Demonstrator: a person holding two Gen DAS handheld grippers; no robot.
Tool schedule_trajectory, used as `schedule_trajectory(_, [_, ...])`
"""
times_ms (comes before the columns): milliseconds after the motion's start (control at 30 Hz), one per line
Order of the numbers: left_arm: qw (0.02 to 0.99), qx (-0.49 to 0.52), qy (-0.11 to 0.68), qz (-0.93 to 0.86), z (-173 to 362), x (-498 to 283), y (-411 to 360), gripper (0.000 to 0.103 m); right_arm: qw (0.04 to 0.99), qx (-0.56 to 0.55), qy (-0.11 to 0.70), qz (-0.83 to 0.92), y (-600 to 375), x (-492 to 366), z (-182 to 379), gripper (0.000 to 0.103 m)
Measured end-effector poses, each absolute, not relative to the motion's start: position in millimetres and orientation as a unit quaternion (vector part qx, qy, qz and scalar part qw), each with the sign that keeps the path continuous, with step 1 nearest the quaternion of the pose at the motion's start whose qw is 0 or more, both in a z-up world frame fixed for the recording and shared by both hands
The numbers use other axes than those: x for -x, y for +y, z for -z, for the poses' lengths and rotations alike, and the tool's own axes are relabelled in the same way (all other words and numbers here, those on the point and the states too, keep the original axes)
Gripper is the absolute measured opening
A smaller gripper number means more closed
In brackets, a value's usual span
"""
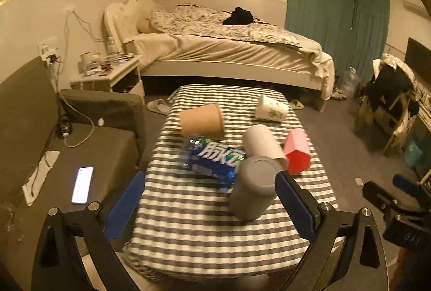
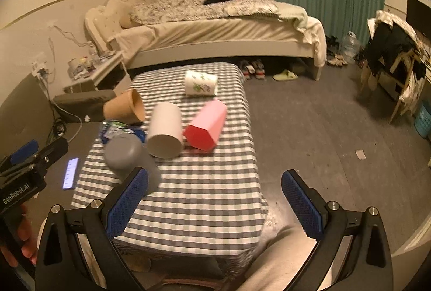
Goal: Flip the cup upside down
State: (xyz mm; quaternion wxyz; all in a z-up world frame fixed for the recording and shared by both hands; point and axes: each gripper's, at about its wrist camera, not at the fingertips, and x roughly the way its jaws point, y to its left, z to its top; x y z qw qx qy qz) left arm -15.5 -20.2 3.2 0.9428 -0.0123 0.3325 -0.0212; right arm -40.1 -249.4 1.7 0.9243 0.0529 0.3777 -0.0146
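Cup [image 1: 253, 190], grey, prob. light stiff plastic w/ slick sides, stands base-up on checked table [image 1: 188, 223], near front. Grip mid-wall. Left gripper [image 1: 212, 199] spread wide beside it; right gripper [image 2: 215, 202] also wide, empty.

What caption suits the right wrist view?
Open right gripper over a checked table; grey cup upside down, four cups lying on their sides.

My right finger [image 2: 126, 203] is covering the lower part of the grey cup [image 2: 129, 159], so its rim stays hidden. The blue packet [image 1: 212, 159] is blurring beyond my left fingers [image 1: 295, 206], partly behind that cup. The frame is cropping my left hand [image 2: 18, 234].
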Motion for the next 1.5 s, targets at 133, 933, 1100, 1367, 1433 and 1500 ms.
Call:
schedule_trajectory(133, [0.942, 0.011, 0.334, 0.016, 2.8, 20.9, -6.3, 0.103, 0.929, -0.033, 0.368, 0.008, -231.1, 43.3, -2.5, 0.102])
schedule_trajectory(933, [0.934, -0.004, 0.356, 0.010, 39.5, 23.9, 3.3, 0.103, 0.916, -0.015, 0.400, 0.023, -209.0, 37.9, 46.3, 0.103])
schedule_trajectory(1100, [0.937, -0.009, 0.350, 0.008, 37.6, 24.6, 1.1, 0.103, 0.916, -0.015, 0.400, 0.021, -207.1, 37.5, 46.6, 0.103])
schedule_trajectory(1367, [0.937, -0.011, 0.349, 0.006, 37.4, 24.6, 0.0, 0.103, 0.916, -0.014, 0.400, 0.023, -207.6, 37.9, 46.4, 0.103])
schedule_trajectory(1433, [0.937, -0.010, 0.349, 0.007, 37.5, 24.7, 0.1, 0.103, 0.916, -0.015, 0.400, 0.021, -207.8, 37.9, 46.4, 0.103])
schedule_trajectory(1500, [0.937, -0.011, 0.349, 0.006, 37.6, 24.9, -0.1, 0.103, 0.916, -0.015, 0.401, 0.021, -207.7, 37.9, 46.5, 0.103])
